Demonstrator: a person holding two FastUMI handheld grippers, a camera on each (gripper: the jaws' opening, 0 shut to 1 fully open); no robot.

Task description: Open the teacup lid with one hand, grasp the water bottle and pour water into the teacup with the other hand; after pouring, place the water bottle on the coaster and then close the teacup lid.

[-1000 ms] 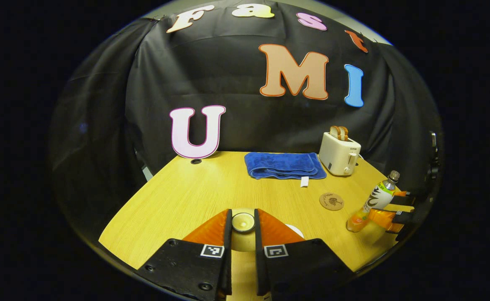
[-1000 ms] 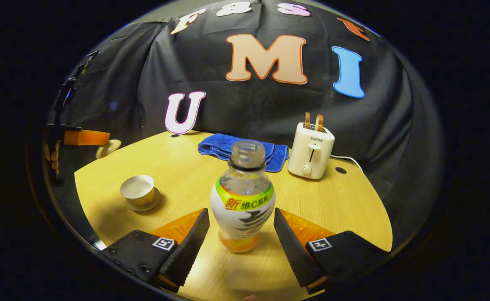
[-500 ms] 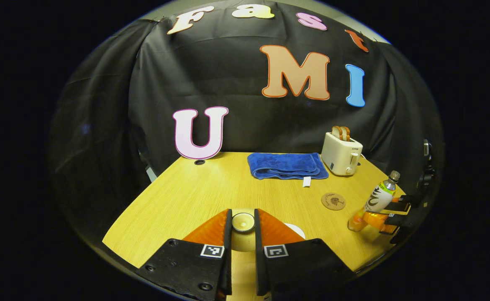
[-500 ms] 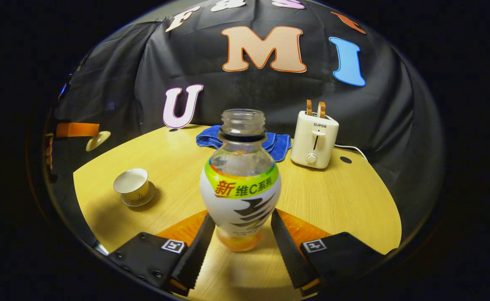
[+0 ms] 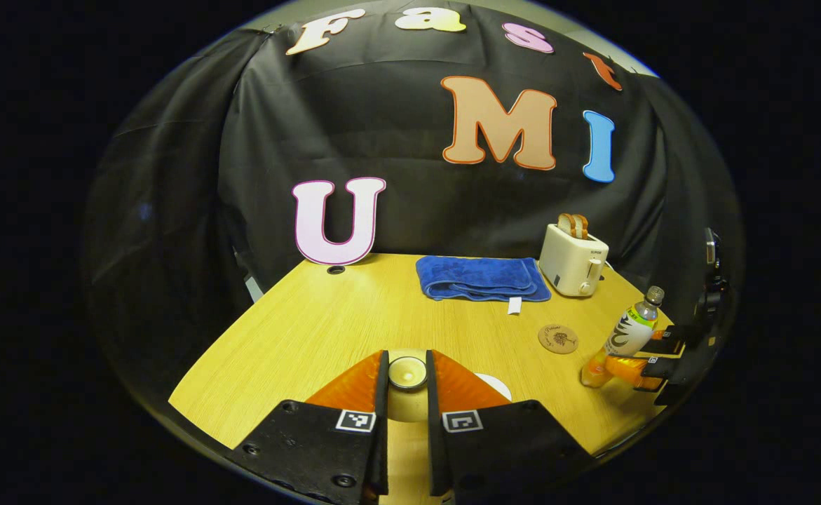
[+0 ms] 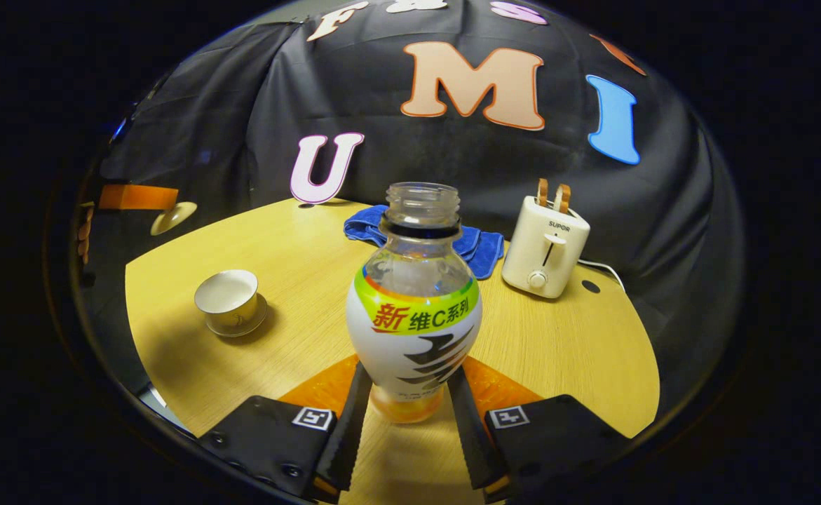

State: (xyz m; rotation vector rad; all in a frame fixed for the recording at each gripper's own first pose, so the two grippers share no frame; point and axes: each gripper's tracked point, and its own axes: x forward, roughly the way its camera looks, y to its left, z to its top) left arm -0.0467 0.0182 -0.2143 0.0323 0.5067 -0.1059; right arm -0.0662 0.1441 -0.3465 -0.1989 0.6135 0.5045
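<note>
A person works 2 handheld grippers over a wooden table [image 6: 564, 337]. The left gripper [image 5: 407, 382] has its jaws clamped on the teacup lid [image 5: 407, 373], held aloft and away so the teacup [image 6: 228, 300] sits open on its saucer. The right gripper [image 6: 403, 403] has both fingers pressed against the low waist of the uncapped water bottle [image 6: 414, 308], upright near the table's front edge, apparently ready for lifting. The coaster [image 5: 558, 338] lies near the bottle.
</note>
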